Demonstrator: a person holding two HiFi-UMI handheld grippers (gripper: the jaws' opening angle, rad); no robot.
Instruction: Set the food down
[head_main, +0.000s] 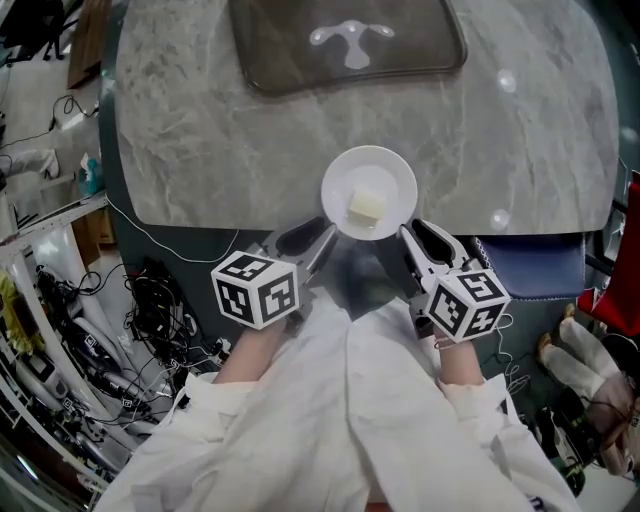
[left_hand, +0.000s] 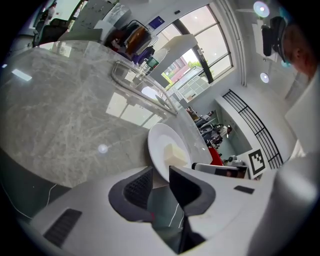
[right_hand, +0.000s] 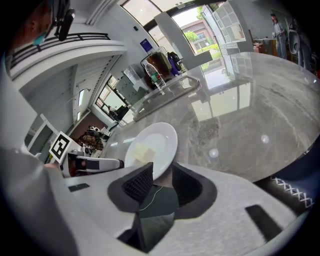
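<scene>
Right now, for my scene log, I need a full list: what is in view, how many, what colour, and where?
table: one, grey marble, fills the upper view
tray: one, brown, table's far side
plate: one, white, at the table's near edge
food: one block, pale yellow, on the plate
cables: a tangle, black, floor at left
seat: one, blue, at right below the table
left hand-held gripper: shut on the plate's rim
right hand-held gripper: shut on the plate's rim
sleeves: two, white, bottom
</scene>
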